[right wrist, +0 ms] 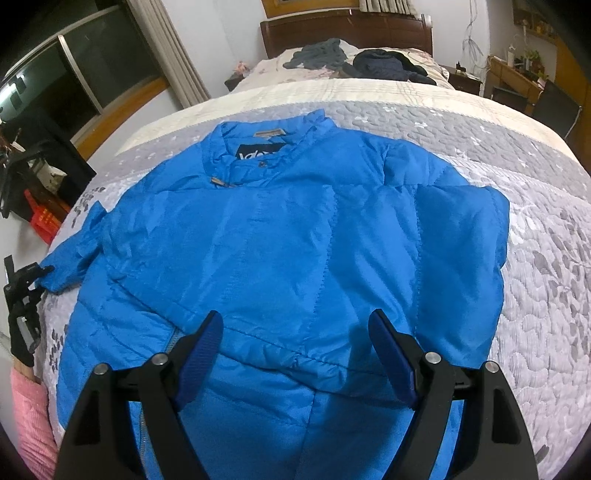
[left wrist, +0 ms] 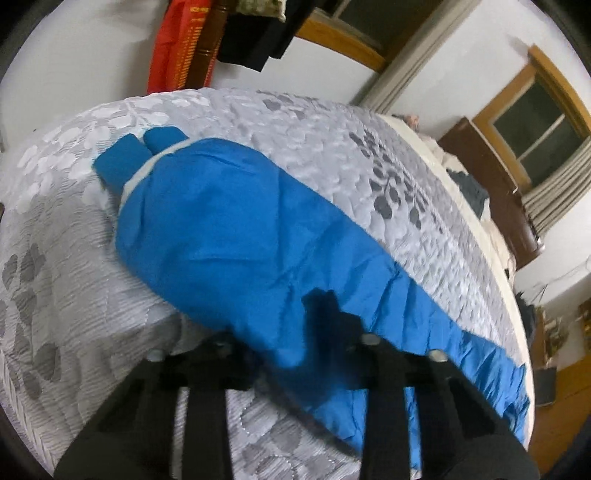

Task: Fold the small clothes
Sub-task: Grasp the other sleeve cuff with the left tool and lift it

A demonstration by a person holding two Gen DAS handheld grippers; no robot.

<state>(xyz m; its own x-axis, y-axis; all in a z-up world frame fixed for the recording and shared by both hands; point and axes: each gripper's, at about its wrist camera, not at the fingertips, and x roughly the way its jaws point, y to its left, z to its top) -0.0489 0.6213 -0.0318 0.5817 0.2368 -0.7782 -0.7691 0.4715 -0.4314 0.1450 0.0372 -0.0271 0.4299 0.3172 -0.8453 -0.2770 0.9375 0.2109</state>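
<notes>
A bright blue padded jacket [right wrist: 288,229] lies spread flat on the grey leaf-patterned quilt [right wrist: 546,266], collar away from me. My right gripper [right wrist: 295,325] hangs open just above its lower hem, blue pads wide apart with nothing between them. At the far left edge of the right wrist view, my left gripper [right wrist: 26,291] meets the end of the jacket's left sleeve [right wrist: 70,258]. In the left wrist view the blue sleeve fabric [left wrist: 240,229] drapes over and between the fingers of the left gripper [left wrist: 295,317], hiding one fingertip. A darker ribbed cuff [left wrist: 125,162] lies at the far end.
Dark clothes [right wrist: 369,62] are heaped near the wooden headboard [right wrist: 347,33]. A desk with small items [right wrist: 517,74] and a chair stand at the right. A red bag [left wrist: 181,48] hangs beyond the bed's edge. A pink sleeve [right wrist: 29,413] shows at lower left.
</notes>
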